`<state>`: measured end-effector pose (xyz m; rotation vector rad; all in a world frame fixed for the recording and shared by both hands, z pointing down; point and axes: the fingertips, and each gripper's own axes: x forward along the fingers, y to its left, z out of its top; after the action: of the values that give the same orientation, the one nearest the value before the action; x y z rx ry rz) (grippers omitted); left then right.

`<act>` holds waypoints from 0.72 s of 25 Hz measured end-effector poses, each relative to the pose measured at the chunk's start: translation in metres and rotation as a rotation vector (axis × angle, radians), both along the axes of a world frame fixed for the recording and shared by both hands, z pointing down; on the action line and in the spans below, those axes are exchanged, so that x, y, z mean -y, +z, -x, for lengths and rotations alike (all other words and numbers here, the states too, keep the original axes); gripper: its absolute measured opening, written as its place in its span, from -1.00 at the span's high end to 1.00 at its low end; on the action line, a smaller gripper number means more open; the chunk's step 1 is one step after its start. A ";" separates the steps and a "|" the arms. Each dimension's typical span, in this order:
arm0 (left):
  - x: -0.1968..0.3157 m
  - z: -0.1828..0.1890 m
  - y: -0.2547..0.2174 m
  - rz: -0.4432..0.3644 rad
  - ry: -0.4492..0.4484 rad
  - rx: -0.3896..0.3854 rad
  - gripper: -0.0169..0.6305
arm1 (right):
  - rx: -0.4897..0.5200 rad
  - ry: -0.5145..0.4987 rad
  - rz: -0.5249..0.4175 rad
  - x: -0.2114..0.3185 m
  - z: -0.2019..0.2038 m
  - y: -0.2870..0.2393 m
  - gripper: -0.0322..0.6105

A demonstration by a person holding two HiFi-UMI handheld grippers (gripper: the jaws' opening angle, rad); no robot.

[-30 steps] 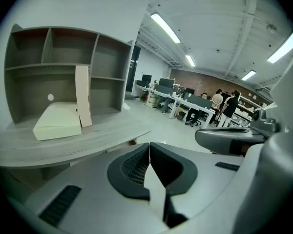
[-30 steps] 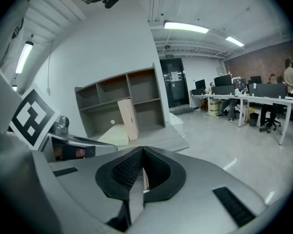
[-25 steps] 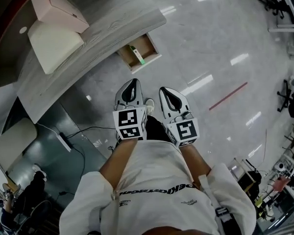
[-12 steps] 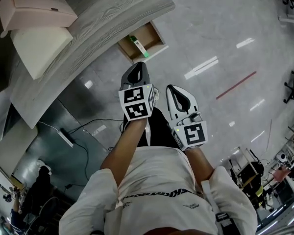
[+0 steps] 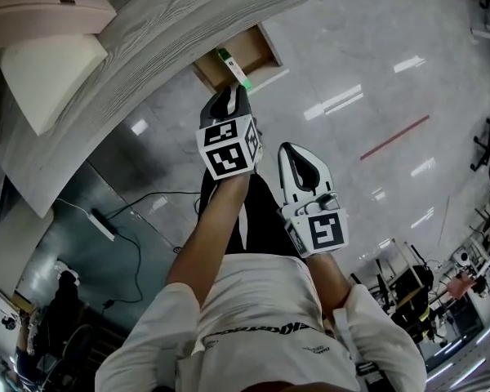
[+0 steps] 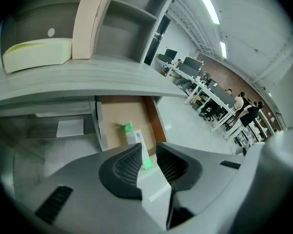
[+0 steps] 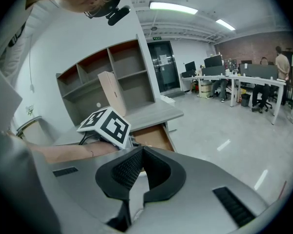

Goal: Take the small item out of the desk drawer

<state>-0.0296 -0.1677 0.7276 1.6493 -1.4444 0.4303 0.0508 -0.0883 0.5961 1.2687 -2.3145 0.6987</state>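
Drawer (image 6: 118, 118) with box (image 6: 133, 136) beyond left tool (image 6: 149, 151)

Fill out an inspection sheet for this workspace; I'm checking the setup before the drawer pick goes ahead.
Surface: grey wood-grain desk top with a curved edge.
Job's things: drawer open under the desk; small white-and-green box lies inside it.
Clutter: cream pad and pale pink box on the desk top, side by side.
Grippers: left gripper jaws apart, just been opening, aimed at the box, which shows through the gap but is not gripped; right gripper jaws together, empty.
Cables: black cable and white power strip on the floor below the desk.
Surroundings: glossy floor; shelf unit on the desk; office desks with people far off.
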 end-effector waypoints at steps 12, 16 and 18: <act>0.019 0.004 0.049 0.084 -0.107 -0.043 0.44 | -0.008 0.027 0.045 -0.009 -0.005 0.032 0.80; 0.023 0.006 0.061 0.099 -0.132 -0.046 0.42 | -0.006 0.028 0.056 -0.011 -0.002 0.039 0.80; 0.025 0.007 0.066 0.107 -0.138 -0.046 0.42 | -0.005 0.029 0.061 -0.010 -0.001 0.043 0.80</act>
<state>-0.0362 -0.1925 0.7933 1.4556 -1.4655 0.3832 0.0516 -0.0780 0.6393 1.2779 -2.2574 0.7683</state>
